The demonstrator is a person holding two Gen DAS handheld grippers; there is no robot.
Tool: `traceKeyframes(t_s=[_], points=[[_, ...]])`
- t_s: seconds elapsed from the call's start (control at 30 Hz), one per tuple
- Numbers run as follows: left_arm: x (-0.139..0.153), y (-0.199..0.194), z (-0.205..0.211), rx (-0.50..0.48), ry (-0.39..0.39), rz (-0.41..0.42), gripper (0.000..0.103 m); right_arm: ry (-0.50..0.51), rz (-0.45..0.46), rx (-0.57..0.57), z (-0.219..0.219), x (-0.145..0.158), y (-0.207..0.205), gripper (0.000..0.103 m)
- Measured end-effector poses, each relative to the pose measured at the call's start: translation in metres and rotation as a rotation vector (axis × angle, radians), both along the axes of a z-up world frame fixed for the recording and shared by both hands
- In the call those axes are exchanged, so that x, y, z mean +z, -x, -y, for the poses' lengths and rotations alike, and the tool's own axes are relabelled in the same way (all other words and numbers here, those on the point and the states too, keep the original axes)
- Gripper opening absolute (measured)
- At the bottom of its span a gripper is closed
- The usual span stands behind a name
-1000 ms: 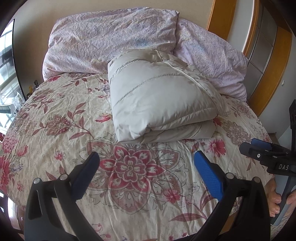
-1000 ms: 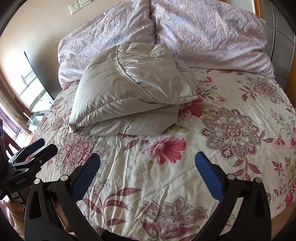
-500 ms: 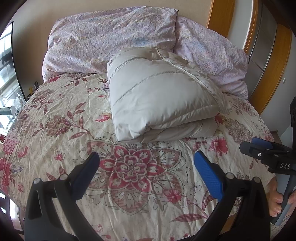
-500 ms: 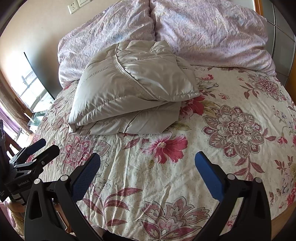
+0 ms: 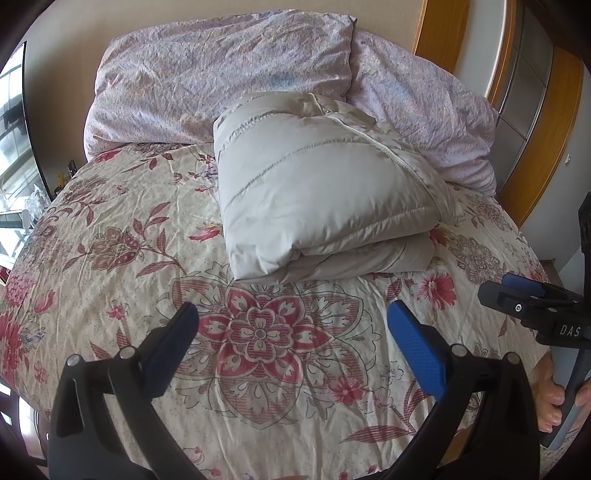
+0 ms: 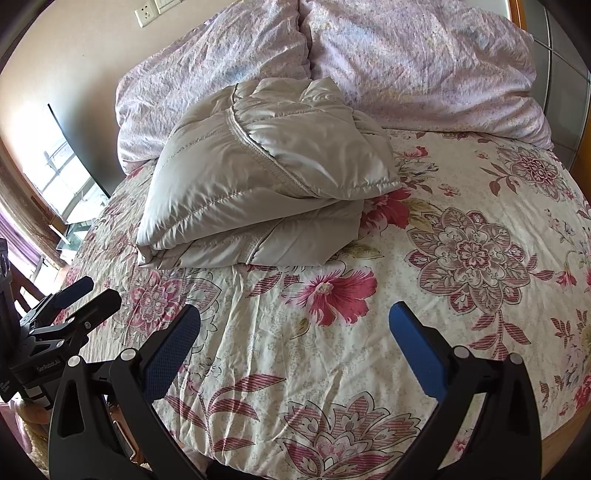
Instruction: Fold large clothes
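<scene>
Puffy quilted satin-grey jacket (image 5: pixel 317 192), folded thick, on crinkled floral bedspread (image 5: pixel 122 236)

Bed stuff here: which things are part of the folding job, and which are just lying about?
Part of the job:
puffer jacket, folded
left gripper, open
right gripper, open

Just there:
floral bedspread
pillows
wall socket

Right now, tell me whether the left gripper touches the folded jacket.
Apart. The left wrist view shows floral bedspread between left gripper and folded jacket.
</scene>
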State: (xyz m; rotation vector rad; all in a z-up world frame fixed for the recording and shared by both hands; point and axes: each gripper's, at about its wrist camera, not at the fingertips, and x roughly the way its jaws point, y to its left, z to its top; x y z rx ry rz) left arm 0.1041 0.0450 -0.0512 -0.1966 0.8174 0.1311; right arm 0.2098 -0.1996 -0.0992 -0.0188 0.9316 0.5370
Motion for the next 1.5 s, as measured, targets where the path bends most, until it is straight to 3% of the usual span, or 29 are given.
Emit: traceKeyframes(t_s=[1.5], points=[[-0.0038,-0.0020,0.0002,0.001,0.009,-0.005,0.101,-0.009,-0.005,0.004,0.0011,-0.0016,-0.0006,0.102]])
